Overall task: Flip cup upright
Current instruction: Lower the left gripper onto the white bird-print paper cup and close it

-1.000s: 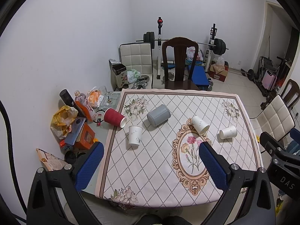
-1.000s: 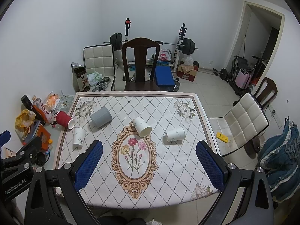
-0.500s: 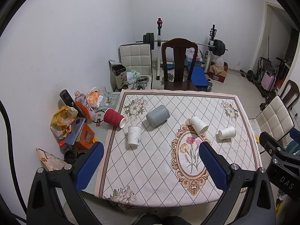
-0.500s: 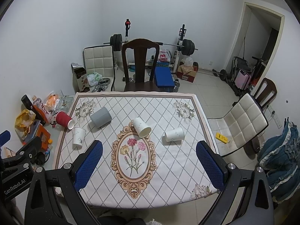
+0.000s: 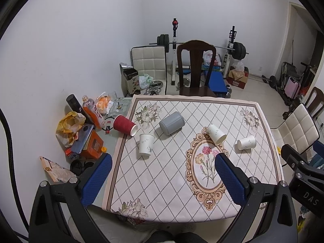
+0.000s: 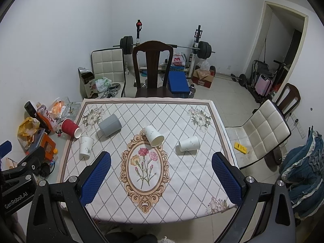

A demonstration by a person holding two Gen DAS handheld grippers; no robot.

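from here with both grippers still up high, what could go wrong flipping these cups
The red cup lies on its side at the cloth's left edge, mouth toward the table; a nudge could roll it into the clutter beside the table.

The gray cup lies close to the white cup nearest the left edge; reaching for one may knock the other.

The paper cups look light, so the open left gripper or right gripper might crush or push them instead of gripping.
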